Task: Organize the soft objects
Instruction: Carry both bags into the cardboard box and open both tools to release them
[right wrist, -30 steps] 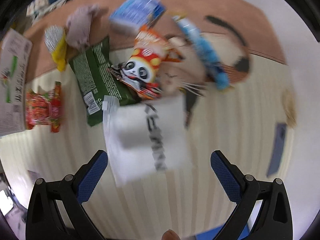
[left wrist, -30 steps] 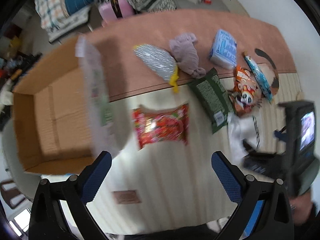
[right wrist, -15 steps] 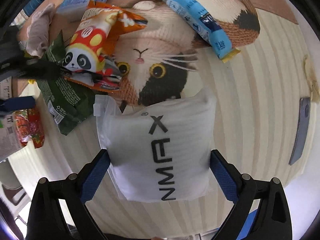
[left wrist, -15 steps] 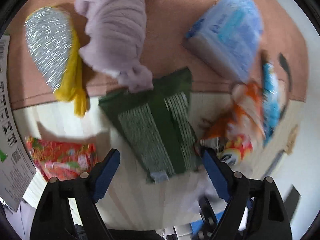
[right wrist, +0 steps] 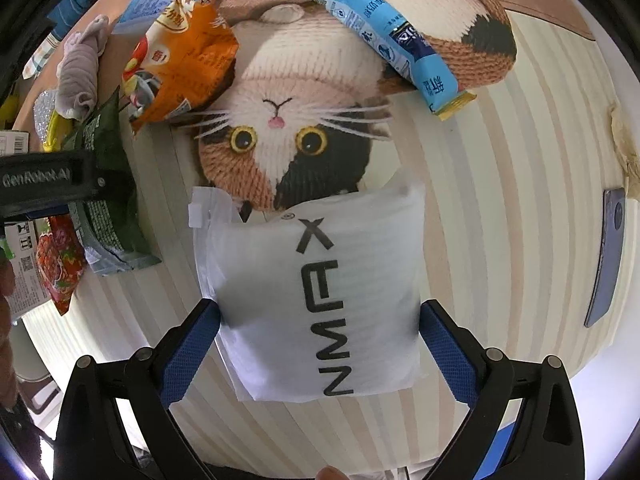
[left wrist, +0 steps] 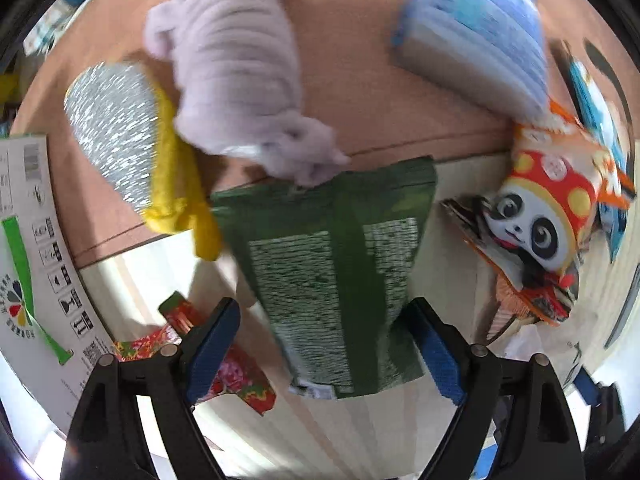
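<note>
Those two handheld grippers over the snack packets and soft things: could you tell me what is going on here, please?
A person is sorting soft items spread on a striped mat. The right gripper is open, its blue pads either side of a white padded pouch with black lettering. The left gripper is open around a dark green foil packet. Neither item looks lifted yet.

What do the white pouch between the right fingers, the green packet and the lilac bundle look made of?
White pouch: matte, slightly see-through film or nonwoven; faint ribbing shows through.
Green packet: printed plastic film, likely; flat, crimped bottom seal, dull sheen.
Lilac bundle: soft knit or fleece fabric, ribbed and fuzzy, though blurred.
</note>
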Available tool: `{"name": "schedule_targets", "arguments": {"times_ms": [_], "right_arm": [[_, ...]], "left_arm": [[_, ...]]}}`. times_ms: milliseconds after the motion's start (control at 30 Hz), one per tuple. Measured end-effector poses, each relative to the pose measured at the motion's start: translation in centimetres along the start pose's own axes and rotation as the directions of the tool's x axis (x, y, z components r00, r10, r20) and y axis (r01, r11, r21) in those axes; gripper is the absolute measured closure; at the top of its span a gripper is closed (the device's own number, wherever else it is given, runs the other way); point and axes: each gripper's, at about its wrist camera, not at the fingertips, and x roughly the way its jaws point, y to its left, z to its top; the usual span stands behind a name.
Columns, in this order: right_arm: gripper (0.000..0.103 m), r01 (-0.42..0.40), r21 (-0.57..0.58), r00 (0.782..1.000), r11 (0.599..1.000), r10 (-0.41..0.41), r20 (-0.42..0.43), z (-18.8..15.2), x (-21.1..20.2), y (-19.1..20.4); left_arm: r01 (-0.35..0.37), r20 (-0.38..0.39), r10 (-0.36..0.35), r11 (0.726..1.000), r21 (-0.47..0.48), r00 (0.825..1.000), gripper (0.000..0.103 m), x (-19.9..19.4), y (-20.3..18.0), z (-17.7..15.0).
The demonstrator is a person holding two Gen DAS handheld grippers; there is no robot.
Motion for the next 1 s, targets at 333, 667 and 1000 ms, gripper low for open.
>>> {"name": "schedule_targets", "arguments": {"times_ms": [333,667,1000], "right_arm": [[0.007,0.015,0.014,1.0,1.0,-0.015,-0.012,3.2,1.3,1.5],[0.03,-0.035,0.05,0.998,0.998,0.033,0.053,1.7,-4.8,3.7],[0.03,-0.153,-0.141,0.962,0.978,0.18,0.203,-2.5,-18.7,16.4]], "left_arm": [[-0.04,0.098,0.034,0.998,0.057,0.995,0.07,-2.4,-3.2,-3.7],[0.049,0.203,-0.059,0.997,0.054,0.977,0.072,-11.1,1.4,-10.1],[0.16,0.353,-0.148,0.987,-0.004,0.924,0.072,-21.5,16.8,-17.2]]}}
